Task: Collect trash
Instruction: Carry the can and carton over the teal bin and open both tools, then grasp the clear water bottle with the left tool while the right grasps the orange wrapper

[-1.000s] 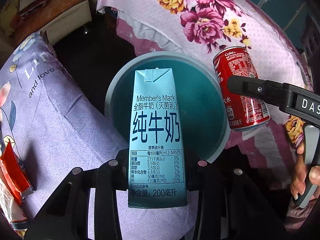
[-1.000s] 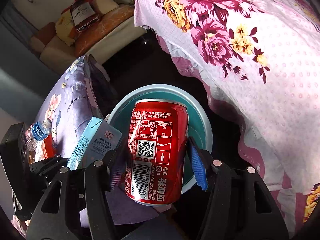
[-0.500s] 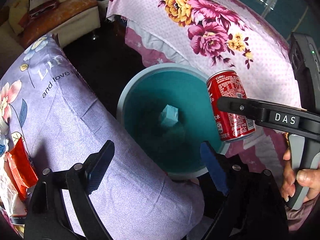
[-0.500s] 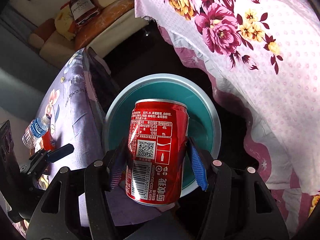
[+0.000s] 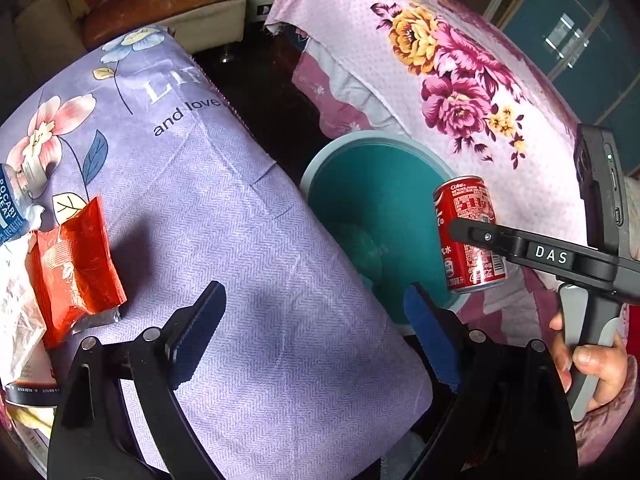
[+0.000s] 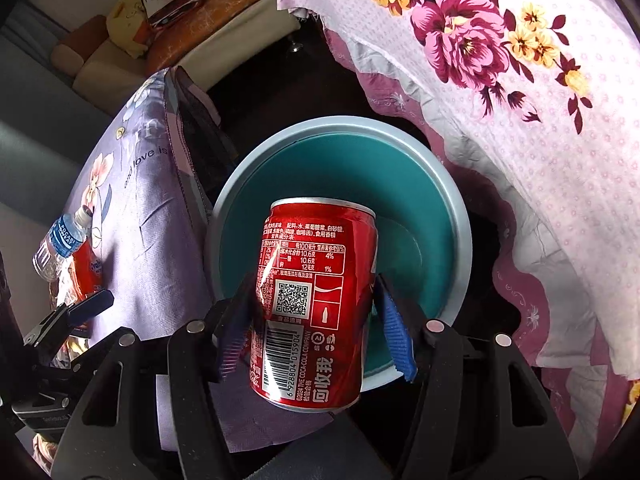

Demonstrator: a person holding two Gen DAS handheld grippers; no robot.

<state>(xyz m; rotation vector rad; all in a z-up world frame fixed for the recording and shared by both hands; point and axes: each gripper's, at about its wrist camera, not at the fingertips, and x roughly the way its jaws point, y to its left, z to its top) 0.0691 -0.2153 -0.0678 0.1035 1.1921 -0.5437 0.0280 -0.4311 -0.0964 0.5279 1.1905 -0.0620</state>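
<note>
The teal bin (image 5: 372, 184) stands on the dark floor between two cloth-covered surfaces. A pale blurred shape lies deep inside it. My left gripper (image 5: 314, 336) is open and holds nothing; it hangs over the purple cloth (image 5: 248, 240) just left of the bin. A red cola can (image 6: 316, 304) is held upright over the bin's (image 6: 452, 208) near rim, with my right gripper (image 6: 316, 332) shut on its sides. From the left wrist the can (image 5: 468, 236) shows at the bin's right rim. A red snack wrapper (image 5: 76, 264) and a plastic bottle (image 5: 12, 200) lie on the purple cloth at far left.
A pink flowered cloth (image 5: 460, 92) drapes the surface right of the bin. A person's hand (image 5: 592, 356) grips the right tool's handle. Crumpled white packaging (image 5: 16, 320) lies beside the wrapper. A sofa with cushions (image 6: 168, 28) stands at the back.
My left gripper opened and let go of the blue milk carton, which fell into the bin. It then swung left over the purple cloth. The right gripper keeps the can above the bin.
</note>
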